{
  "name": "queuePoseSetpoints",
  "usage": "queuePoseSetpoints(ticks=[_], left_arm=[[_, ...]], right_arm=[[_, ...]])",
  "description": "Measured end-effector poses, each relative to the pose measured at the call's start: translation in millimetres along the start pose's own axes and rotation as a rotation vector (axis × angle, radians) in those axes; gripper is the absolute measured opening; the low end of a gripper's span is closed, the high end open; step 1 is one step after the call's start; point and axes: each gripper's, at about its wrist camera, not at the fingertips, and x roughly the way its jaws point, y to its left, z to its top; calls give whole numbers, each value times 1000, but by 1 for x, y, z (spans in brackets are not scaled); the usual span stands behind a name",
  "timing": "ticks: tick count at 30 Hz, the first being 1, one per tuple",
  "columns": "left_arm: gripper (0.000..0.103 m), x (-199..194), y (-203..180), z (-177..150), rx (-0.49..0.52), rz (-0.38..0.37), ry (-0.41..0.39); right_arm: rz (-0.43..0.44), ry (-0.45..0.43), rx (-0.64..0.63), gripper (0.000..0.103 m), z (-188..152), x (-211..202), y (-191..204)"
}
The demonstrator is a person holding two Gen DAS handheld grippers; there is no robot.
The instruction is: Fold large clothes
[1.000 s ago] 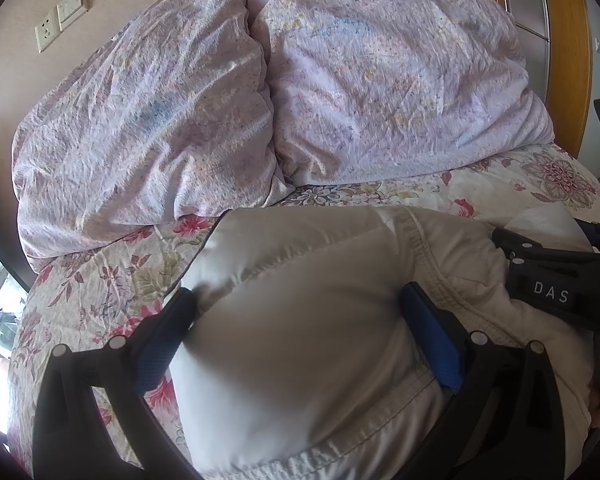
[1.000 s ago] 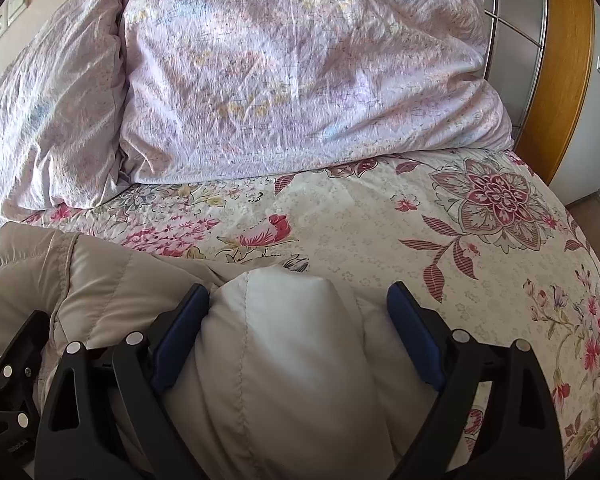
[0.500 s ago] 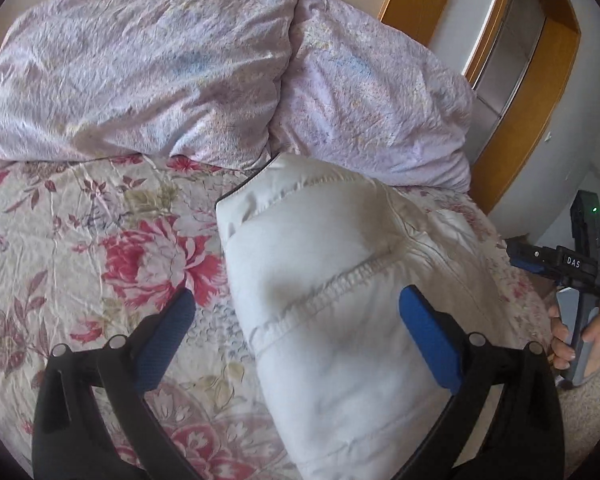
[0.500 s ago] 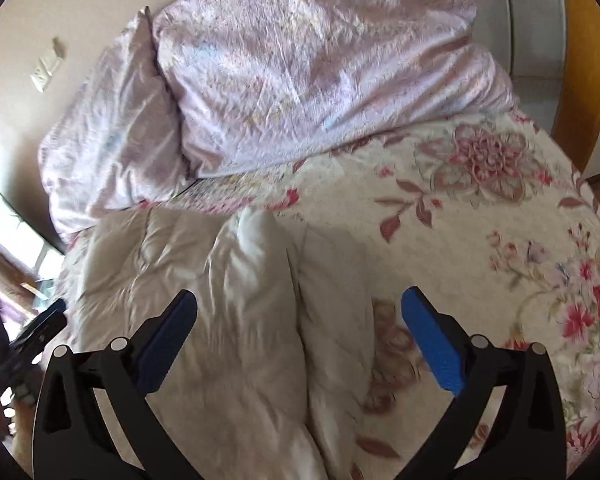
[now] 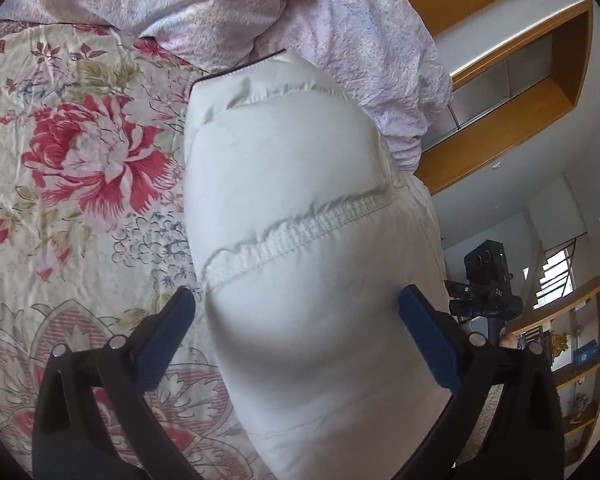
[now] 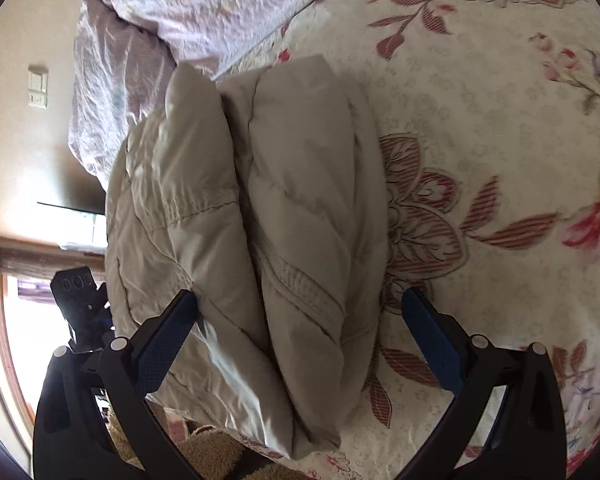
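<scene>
A puffy cream down jacket (image 5: 296, 208) lies folded into a thick bundle on the floral bed sheet (image 5: 76, 184). In the right wrist view the jacket (image 6: 260, 208) shows as two padded rolls side by side near the bed's edge. My left gripper (image 5: 296, 328) is open, its blue pads either side of the bundle's near end, holding nothing. My right gripper (image 6: 300, 328) is open above the bundle's near end, also empty. Each gripper shows small in the other's view: the right one (image 5: 488, 280), the left one (image 6: 80, 300).
Two lilac pillows (image 5: 228, 4) lie at the head of the bed, also in the right wrist view (image 6: 172, 12). A wooden wardrobe frame (image 5: 512, 92) stands beyond the bed. A shelf unit (image 5: 580, 360) is at the right. A fuzzy rug (image 6: 212, 456) lies below the bed edge.
Both grippers have pulled back and swung outward from the jacket, left toward the left side and right toward the right. The folded bundle stays on the bed.
</scene>
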Motion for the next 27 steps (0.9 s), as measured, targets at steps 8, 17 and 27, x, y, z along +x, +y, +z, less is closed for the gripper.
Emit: queuePoseSetpoints(ticks=[8,17,27], left_arm=[[101,2,6,0,-17,-53,4],[101,1,18,-2,-28,-112,22],[101,10,23,2,-46,-134,11]], right_arm=[[83,70,-96,102,12,30,32],[104,72,-168,102,17,44,48],[152,58,-137,102,16,48,36]])
